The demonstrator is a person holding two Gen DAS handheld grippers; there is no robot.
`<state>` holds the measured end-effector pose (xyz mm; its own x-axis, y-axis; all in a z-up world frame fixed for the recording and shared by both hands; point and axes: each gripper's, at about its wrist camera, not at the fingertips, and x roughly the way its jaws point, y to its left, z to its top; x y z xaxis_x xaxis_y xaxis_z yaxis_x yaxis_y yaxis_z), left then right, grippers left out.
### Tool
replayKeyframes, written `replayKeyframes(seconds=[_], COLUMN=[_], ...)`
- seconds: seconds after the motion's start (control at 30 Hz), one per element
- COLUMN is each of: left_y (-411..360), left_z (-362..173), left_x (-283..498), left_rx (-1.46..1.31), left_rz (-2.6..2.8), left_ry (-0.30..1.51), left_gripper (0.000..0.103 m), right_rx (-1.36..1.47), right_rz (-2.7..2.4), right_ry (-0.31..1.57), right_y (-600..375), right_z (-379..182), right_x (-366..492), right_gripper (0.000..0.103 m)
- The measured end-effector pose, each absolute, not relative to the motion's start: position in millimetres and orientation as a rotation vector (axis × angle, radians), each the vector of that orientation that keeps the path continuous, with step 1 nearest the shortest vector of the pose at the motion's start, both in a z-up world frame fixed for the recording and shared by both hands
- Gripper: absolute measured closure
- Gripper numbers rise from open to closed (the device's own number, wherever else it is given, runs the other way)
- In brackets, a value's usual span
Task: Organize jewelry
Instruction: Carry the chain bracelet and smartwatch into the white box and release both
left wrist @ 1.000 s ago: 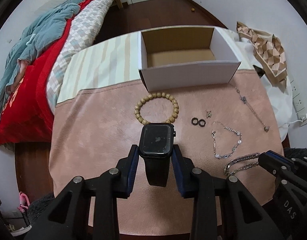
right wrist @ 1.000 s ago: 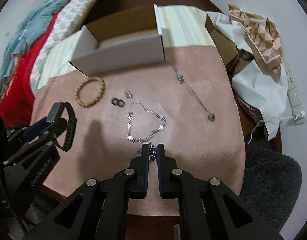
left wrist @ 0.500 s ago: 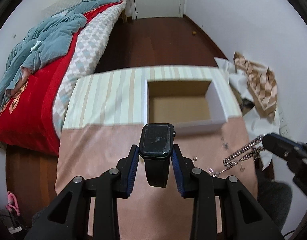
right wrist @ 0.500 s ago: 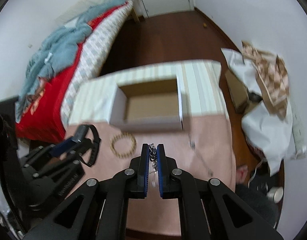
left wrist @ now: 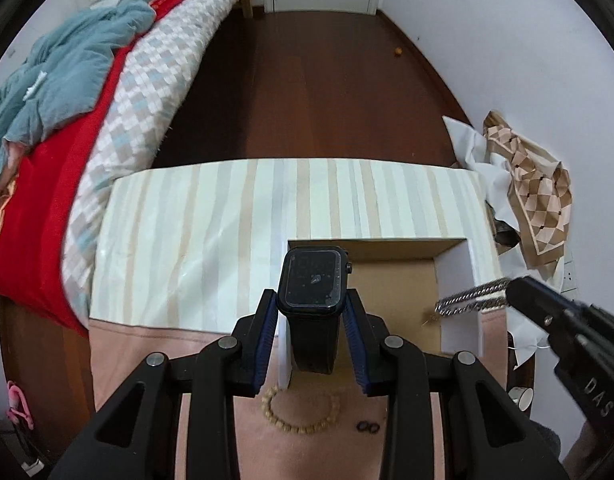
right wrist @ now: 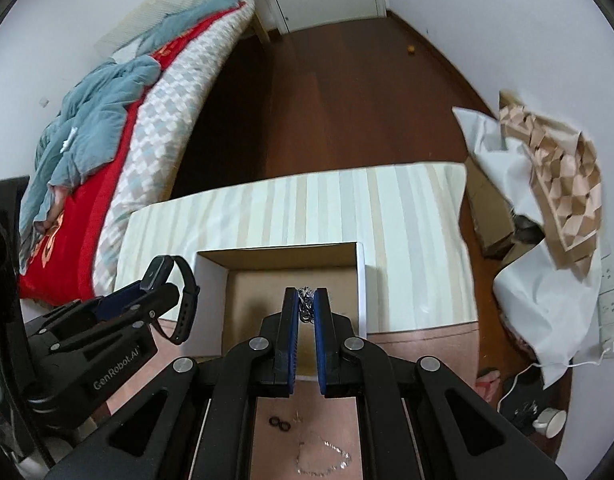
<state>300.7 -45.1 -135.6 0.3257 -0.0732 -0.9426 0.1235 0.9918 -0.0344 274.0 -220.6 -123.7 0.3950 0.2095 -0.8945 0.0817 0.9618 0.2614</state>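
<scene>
Over the box, watch upright, screen facing camera.

The box sits on the table, with the bead bracelet and rings before it.

A black square-faced smartwatch sits between blue-padded black fingers; a silver link chain glints above a white cardboard box with a brown inside. The table wears a cream-and-beige striped cloth and a dusty pink mat, with tan wooden beads on the mat.
</scene>
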Motion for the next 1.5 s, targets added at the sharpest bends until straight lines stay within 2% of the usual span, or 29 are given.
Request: replayKeyframes(seconds=[0.3,0.33,0.37,0.4,0.43,0.47,0.53,0.57,0.6,0.67,0.73,0.8,0.9,1.0,1.23,1.5], left_y=[-47.6,-46.1,-44.0,-43.2,-41.0,-38.5,-34.2,-32.3,-31.1,-26.5,-22.0,-18.4,-12.5,-8.5,-4.7,-3.9], left_z=[-162.1,-161.3,-158.9,-156.9,-152.9,-149.6,-142.4,-138.7,-136.8,-129.5,-125.9,-125.7,-131.0,-136.8,-130.8,-97.8], left_x=[324.9,325.1,324.8,325.3,324.1,323.7,322.7,320.6,320.1,311.0,300.3,288.6,272.6,262.1,242.5,213.1], left_rx=[-0.016,-0.022,-0.027,-0.03,-0.042,-0.052,-0.063,-0.055,-0.045,-0.003,0.049,0.091,0.122,0.136,0.134,0.125], left_rz=[-0.152,-0.148,-0.142,-0.14,-0.139,-0.134,-0.123,-0.112,-0.103,-0.066,-0.019,0.017,0.044,0.056,0.071,0.065], left_ry=[1.331,1.328,1.319,1.314,1.303,1.296,1.283,1.271,1.263,1.225,1.185,1.159,1.142,1.14,1.109,1.032], left_gripper=[0.07,0.066,0.051,0.035,0.029,0.025,0.025,0.021,0.012,0.005,0.005,0.002,0.001,0.001,0.001,0.001], right_rx=[0.331,0.333,0.334,0.327,0.324,0.324,0.299,0.288,0.257,0.214,0.144,0.064,0.001,-0.007,0.014,0.038], right_rz=[0.119,0.122,0.121,0.109,0.107,0.105,0.088,0.084,0.065,0.048,0.0,-0.055,-0.091,-0.098,-0.11,-0.109], right_ry=[1.274,1.281,1.283,1.286,1.284,1.283,1.277,1.273,1.269,1.252,1.247,1.234,1.236,1.247,1.219,1.136], right_y=[-223.3,-224.2,-224.9,-225.9,-226.8,-227.2,-227.4,-226.4,-225.1,-222.5,-218.6,-213.2,-205.4,-201.9,-197.8,-197.2], right_z=[-165.7,-167.5,-167.8,-167.6,-167.0,-166.1,-161.5,-158.5,-155.6,-150.1,-147.1,-147.6,-154.8,-164.5,-161.0,-121.0], right_x=[302.3,302.4,300.5,298.9,297.1,295.1,290.0,287.7,284.5,278.3,270.9,261.2,250.2,241.4,227.1,201.8], right_gripper=[0.094,0.094,0.094,0.09,0.084,0.08,0.064,0.061,0.052,0.037,0.017,0.009,0.008,0.001,0.001,0.001])
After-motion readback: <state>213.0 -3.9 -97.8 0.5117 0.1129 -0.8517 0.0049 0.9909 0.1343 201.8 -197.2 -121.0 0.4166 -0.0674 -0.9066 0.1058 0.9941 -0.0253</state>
